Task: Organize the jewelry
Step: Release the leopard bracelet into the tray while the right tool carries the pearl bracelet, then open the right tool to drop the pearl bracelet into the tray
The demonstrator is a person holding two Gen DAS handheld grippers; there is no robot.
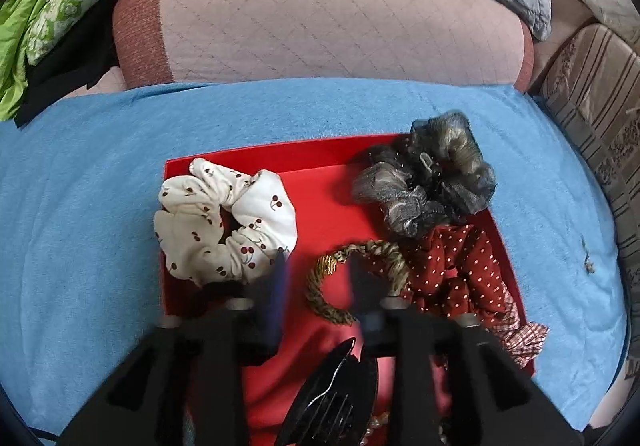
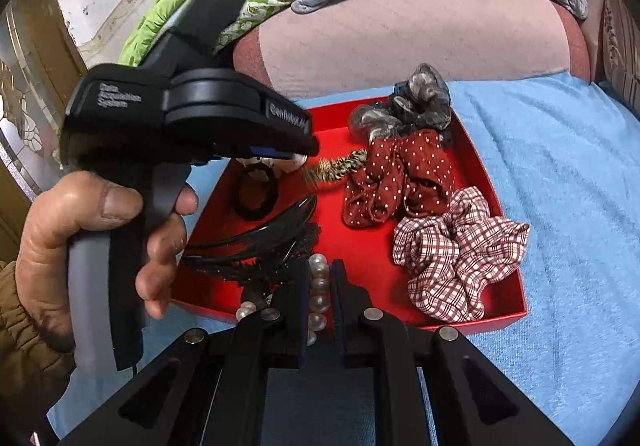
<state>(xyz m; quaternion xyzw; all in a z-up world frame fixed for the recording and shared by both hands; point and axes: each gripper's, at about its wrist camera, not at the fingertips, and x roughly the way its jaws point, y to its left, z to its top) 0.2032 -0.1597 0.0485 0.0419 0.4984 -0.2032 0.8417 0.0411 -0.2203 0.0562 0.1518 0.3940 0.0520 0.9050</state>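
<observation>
Left tool (image 1: 316, 278): jaws part open over the braided hair tie (image 1: 352, 282), pads off it, nothing gripped.
Cherry scrunchie (image 1: 224, 222): left in red tray (image 1: 320, 174).
Black comb (image 1: 332, 398): directly under the left tool.
Right tool (image 2: 320, 286): clamped on pearl string (image 2: 319, 300) at the tray's near wall.
Polka-dot scrunchie (image 2: 396, 178), plaid scrunchie (image 2: 456, 250): tray's right side.
Blue towel (image 2: 552, 174): beneath the tray.

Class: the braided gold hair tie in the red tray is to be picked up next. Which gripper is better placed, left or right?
Left. The left gripper hangs open with the braided gold hair tie between its fingers. The right gripper is shut on the pearl strand.
</observation>
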